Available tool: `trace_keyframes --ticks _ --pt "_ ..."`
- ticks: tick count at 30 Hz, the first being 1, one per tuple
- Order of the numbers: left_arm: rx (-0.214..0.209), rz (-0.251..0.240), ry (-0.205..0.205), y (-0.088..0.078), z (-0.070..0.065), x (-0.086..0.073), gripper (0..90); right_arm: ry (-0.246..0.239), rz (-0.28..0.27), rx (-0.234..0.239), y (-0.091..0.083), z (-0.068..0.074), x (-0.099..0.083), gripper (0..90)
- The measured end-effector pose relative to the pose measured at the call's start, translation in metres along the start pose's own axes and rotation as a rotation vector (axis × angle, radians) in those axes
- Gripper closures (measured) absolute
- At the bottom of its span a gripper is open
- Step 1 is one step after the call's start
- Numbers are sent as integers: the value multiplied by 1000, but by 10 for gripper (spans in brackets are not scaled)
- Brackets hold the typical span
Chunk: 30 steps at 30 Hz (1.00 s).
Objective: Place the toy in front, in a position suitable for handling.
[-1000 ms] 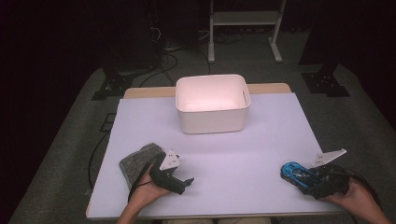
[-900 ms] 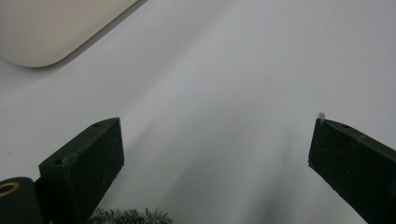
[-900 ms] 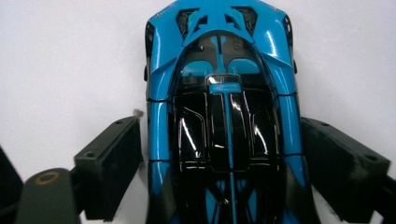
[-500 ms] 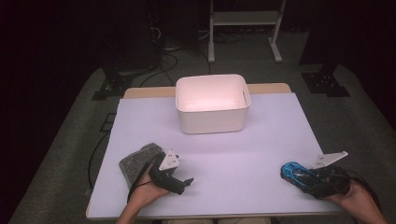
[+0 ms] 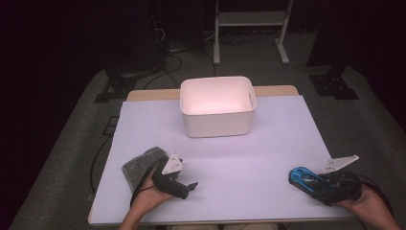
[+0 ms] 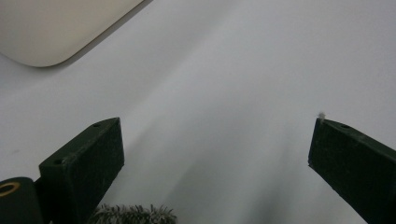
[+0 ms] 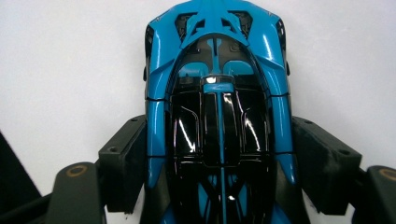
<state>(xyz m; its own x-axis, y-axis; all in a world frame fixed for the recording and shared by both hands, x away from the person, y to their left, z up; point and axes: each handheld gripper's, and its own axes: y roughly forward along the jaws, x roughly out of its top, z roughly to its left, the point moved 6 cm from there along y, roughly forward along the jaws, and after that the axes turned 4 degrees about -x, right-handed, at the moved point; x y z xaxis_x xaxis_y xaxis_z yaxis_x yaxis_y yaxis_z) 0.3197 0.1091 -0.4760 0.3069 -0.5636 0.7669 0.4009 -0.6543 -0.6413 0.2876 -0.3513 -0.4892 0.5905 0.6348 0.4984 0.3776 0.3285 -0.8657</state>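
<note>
The blue toy car (image 7: 217,107) lies on the desk (image 5: 215,158) between the jaws of the right claw (image 7: 217,158), its far end pointing away from the claw and its dark glossy roof directly between the two pads. Compared with a second ago, the car sits in the same spot near the person's right hand (image 5: 368,206), and the jaws of this claw have just been closing in on it; they now press against both flanks of the car, pinching it. No brand, label or writing can be read on the car or on anything around it. The left claw (image 6: 217,154) rests as before on the desk well apart from the car, its jaws spread wide with bare desk between them. A grey fuzzy cloth (image 5: 141,165) lies just behind and beside that left claw, touching the left hand (image 5: 153,189). Farther out, beyond both claws, stands the white tub (image 5: 218,108), unmoved.
</note>
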Motion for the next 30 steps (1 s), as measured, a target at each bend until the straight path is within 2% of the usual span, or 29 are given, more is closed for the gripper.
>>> trace_keyframes --ticks 7,13,17,21,30 --pt "5 -2 3 -1 1 1 30 0 -19 16 -4 3 4 250" --pt "5 0 8 -2 1 1 31 -39 -78 54 -15 13 29 250" --pt "7 -3 10 -5 2 2 31 -96 -121 90 -20 27 57 250" --pt "6 -10 8 -8 3 3 40 -163 -148 139 -19 47 89 250" --pt "14 -13 -1 -18 10 2 40 -334 -171 243 -2 100 152 250"
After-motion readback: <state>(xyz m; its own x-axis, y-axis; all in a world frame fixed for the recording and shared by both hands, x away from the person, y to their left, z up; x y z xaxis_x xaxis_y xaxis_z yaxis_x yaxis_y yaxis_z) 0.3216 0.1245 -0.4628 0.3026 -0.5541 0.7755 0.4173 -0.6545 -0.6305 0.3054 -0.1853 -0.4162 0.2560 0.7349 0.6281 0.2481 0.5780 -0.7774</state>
